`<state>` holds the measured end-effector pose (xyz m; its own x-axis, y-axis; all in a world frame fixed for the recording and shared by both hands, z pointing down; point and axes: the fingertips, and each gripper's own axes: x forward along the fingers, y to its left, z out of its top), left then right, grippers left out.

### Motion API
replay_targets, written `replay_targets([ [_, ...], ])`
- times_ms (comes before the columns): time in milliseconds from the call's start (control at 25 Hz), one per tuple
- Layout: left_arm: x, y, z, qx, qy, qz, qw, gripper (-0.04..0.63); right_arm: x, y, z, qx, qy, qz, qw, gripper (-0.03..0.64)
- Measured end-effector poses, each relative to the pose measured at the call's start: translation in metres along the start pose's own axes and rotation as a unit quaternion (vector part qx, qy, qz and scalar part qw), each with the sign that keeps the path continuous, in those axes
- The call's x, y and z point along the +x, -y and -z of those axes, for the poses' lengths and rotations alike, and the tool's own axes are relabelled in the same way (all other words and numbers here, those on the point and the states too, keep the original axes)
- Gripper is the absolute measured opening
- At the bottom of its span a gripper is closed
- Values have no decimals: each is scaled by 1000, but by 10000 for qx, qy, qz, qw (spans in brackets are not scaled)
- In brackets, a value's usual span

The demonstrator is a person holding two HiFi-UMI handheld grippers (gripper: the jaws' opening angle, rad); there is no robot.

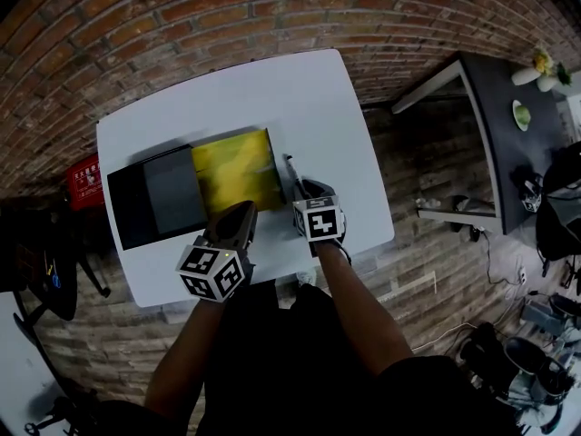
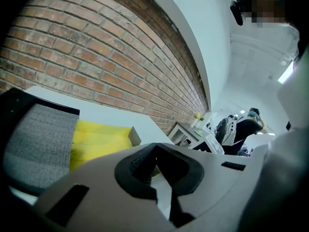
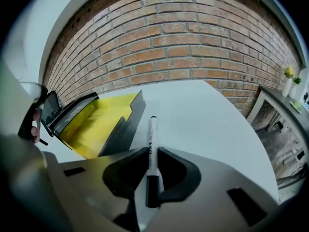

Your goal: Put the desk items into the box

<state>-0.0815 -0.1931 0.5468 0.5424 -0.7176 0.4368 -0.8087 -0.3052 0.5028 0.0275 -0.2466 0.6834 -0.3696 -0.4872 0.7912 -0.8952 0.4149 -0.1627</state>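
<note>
Marker (image 3: pixel 153 129) pinched between right tongs (image 3: pixel 153 150) near its black end, barrel pointing forward over white counter (image 3: pixel 207 115), just beside yellow-lined box (image 3: pixel 126 124). Left tongs (image 2: pixel 155 147) closed, empty. Risk: grip far off-centre, so could pivot, slip out, or strike box wall in transfer.

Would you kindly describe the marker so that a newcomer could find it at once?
On the white table, look just right of the open box with the yellow inside. The marker sits there, between the fingers of the right gripper. It is the only slim white stick with a black end.
</note>
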Motion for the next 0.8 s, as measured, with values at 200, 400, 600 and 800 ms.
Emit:
replay_targets([
  [200, -2, -4, 0, -1, 74, -93, 9999, 14, -11, -2, -6, 72, 139, -50, 9999, 75],
  [400, -8, -7, 0, -68, 177, -215, 9996, 14, -26, -3, -24, -70, 437, -96, 9990, 76],
  [600, -14, -10, -2, -150, 326, -335, 9988, 14, -39, -9, -40, -156, 652, -217, 9975, 75],
  [800, -23, -16, -5, -186, 475, -488, 9975, 14, -51, -32, -64, -284, 925, -528, 9939, 76],
])
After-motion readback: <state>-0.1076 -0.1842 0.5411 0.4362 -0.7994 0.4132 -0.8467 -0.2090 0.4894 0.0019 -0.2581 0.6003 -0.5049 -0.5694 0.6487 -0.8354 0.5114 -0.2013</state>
